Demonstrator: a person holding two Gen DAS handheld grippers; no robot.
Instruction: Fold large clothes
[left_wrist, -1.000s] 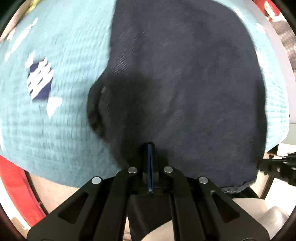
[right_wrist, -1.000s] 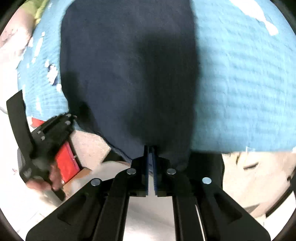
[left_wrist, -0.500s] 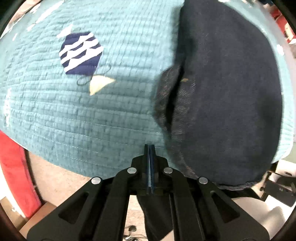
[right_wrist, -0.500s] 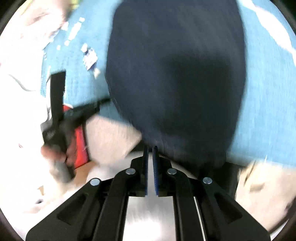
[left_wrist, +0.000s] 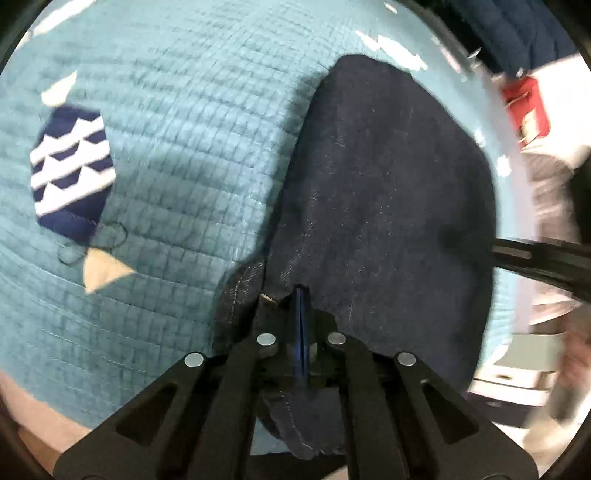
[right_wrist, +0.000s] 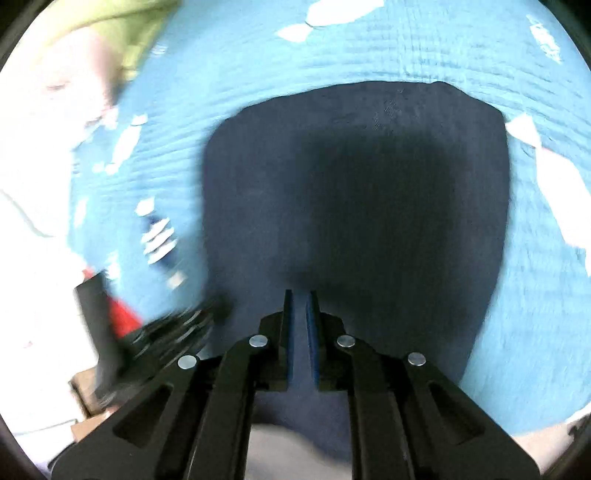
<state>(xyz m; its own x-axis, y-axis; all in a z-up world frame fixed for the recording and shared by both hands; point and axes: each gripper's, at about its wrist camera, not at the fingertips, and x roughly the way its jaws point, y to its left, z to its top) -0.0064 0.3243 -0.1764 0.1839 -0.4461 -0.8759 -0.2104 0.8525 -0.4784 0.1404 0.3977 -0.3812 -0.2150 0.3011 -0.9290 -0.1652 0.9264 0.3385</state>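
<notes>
A dark navy garment (left_wrist: 388, 206) lies folded on a light blue quilted cover (left_wrist: 177, 140). My left gripper (left_wrist: 301, 295) is shut at the garment's near left corner, its tips at the cloth edge; a fold of hem hangs below the fingers. In the right wrist view the same garment (right_wrist: 354, 192) lies as a broad dark rectangle. My right gripper (right_wrist: 301, 295) stands over its near edge with the jaws a narrow gap apart and nothing between them. The other gripper (right_wrist: 166, 328) shows blurred at the garment's left corner.
The quilt carries a navy-and-white patch (left_wrist: 70, 166) and a cream triangle (left_wrist: 103, 269). A red and white box (left_wrist: 532, 107) stands past the quilt's right edge. The right gripper's arm (left_wrist: 543, 258) crosses the right side. A green cloth (right_wrist: 122, 29) lies far left.
The left gripper has come back to the garment's near left corner. The right gripper has swung over the garment and its jaws have parted slightly.
</notes>
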